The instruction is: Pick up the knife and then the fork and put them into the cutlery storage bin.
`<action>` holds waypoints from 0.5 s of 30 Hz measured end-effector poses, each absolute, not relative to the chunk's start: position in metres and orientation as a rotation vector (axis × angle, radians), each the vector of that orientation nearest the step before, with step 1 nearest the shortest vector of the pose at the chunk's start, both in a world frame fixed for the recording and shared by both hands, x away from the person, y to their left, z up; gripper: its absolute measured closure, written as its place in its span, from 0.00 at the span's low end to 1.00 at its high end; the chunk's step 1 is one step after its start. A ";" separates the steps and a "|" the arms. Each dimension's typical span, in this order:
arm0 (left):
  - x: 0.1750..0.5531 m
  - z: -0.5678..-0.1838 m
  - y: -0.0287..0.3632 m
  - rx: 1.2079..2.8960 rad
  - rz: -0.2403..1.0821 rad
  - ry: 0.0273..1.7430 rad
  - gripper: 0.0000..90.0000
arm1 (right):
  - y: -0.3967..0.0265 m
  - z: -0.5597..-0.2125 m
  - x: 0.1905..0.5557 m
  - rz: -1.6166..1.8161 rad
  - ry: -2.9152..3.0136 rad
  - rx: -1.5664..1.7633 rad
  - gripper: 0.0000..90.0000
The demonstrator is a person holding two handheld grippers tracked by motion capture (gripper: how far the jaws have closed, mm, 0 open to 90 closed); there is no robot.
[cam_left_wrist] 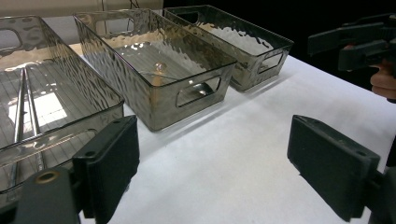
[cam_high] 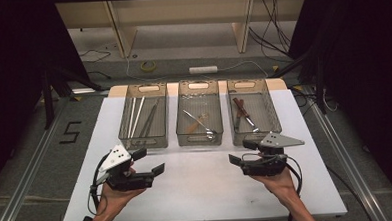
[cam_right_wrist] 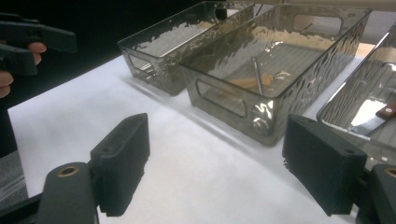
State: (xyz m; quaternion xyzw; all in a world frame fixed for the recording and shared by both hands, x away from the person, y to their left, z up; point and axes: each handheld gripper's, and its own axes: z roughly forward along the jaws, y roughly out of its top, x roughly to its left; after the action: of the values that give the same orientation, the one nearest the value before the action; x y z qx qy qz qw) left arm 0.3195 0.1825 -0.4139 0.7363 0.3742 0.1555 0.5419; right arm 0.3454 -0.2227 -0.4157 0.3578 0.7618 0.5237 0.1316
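Left tool: the left tool [cam_high: 147, 161] hangs over the bare white desk [cam_high: 202, 190], just in front of the left bin [cam_high: 143, 116], its jaws spread wide and nothing between them; in the left gripper view the pads [cam_left_wrist: 109, 168] stand far apart with only white sheet in the gap.

Right tool: the right tool [cam_high: 240, 152] sits level with it, in front of the right bin [cam_high: 252, 109], also released and empty; its pads [cam_right_wrist: 122, 161] frame bare desk.

Why held so: both point inward toward each other and toward the middle bin [cam_high: 199, 111], low and level. I judge this a ready stance, neither hand yet committed to one bin.

Middle bin: taken as the landmark, it stands at the far centre of the desk and holds a metal ladle [cam_high: 200, 124] lying across a wooden-handled utensil [cam_high: 193, 125]; the two touch.

Left bin: just left of the middle bin, with long thin metal pieces [cam_high: 135, 115] and tongs-like steel [cam_high: 148, 121] laid lengthwise.

Right bin: just right of the middle bin, with brown-handled knives [cam_high: 242, 112] lying along it.

Why sorted so: one kind to each bin, handles running front to back, which would suit a grasp from the near side.

Surface: white sheet over a pale wooden top, bare in front of the middle bin.

Room: dark curtains either side; behind the middle bin grey floor with cables, a white power strip [cam_high: 203, 69] and pale wooden legs [cam_high: 121, 28]. Left of the desk, a "5" mark [cam_high: 70, 132] on the floor.
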 end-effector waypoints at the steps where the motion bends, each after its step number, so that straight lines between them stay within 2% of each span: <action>1: 0.319 -0.414 0.182 1.749 0.369 0.888 0.18 | -0.224 -0.416 0.344 1.516 2.212 1.037 0.26; 15: 0.319 -0.414 0.182 1.756 0.361 0.885 0.18 | -0.235 -0.426 0.330 1.497 2.198 1.063 0.25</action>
State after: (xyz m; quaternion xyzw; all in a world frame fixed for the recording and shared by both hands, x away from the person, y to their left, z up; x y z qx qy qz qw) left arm 0.3194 0.1825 -0.4143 0.7388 0.3722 0.1519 0.5409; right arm 0.3296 -0.2347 -0.4257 0.3677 0.7602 0.5175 0.1382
